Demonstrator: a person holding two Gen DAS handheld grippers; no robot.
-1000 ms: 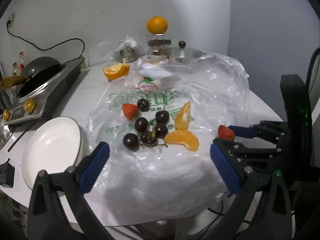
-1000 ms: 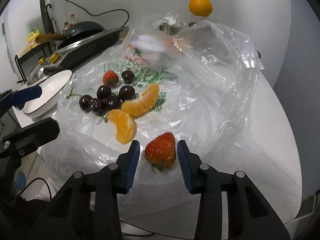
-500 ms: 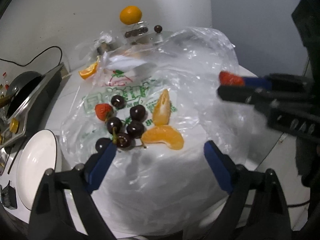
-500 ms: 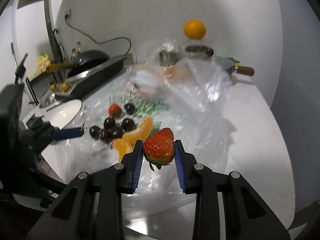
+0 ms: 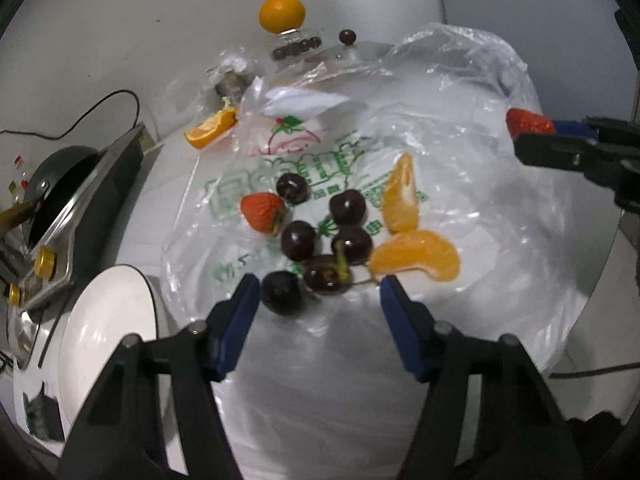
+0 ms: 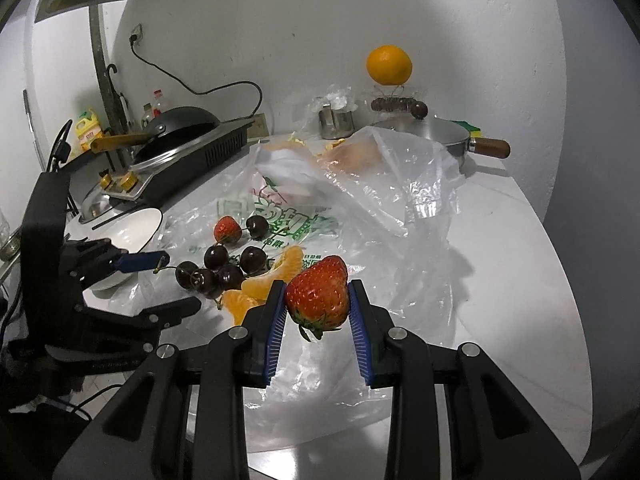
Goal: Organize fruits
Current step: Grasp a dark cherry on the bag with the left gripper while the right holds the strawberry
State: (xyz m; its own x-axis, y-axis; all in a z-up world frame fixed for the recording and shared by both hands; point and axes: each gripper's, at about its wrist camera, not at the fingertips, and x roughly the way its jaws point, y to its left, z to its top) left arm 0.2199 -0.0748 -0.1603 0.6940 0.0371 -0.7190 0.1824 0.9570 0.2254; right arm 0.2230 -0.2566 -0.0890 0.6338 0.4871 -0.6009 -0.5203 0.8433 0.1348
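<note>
On a clear printed plastic bag lie several dark cherries, two peeled orange segments and a strawberry. My left gripper hovers low over the near cherries with its jaws closing. Two cherries sit between its blue pads, and no pad presses on them. My right gripper is shut on a second strawberry and holds it above the bag. That strawberry also shows at the right edge of the left wrist view.
A white bowl stands left of the bag, beside a stove with a black pan. At the back are a whole orange on a stand, an orange wedge, a metal cup and a lidded pot.
My left gripper came forward and down toward the cherries, and its jaws narrowed around them. The right gripper lifted the strawberry off the bag and now holds it still.
</note>
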